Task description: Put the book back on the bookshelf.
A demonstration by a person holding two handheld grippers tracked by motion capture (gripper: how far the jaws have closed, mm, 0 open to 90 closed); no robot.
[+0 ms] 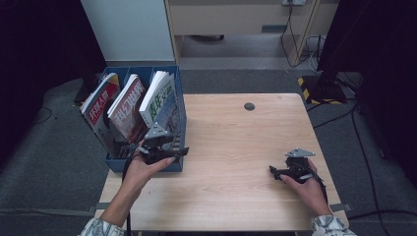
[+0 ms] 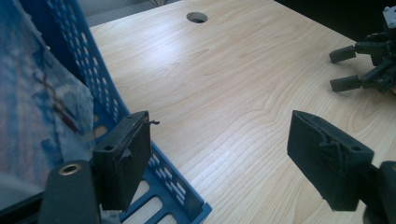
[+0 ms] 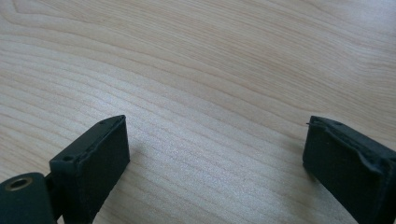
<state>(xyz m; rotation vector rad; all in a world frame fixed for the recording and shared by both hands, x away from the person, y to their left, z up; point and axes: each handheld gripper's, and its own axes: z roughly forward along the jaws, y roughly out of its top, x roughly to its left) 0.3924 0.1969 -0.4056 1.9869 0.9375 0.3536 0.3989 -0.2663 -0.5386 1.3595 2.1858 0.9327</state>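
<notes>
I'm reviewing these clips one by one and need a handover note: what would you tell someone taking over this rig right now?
Left gripper: open, nothing between the jaws, at the right front corner of the blue file box, beside its perforated wall.
Right gripper: open and empty, low over bare wood near the right front of the table.
Things: three magazines stand leaning in the box, one per compartment: left magazine, middle magazine, right magazine, the one nearest the left gripper.
Done: all three are in the box.
Left: nothing lies loose on the table; I cannot tell whether the magazine nearest the gripper needs straightening.
</notes>
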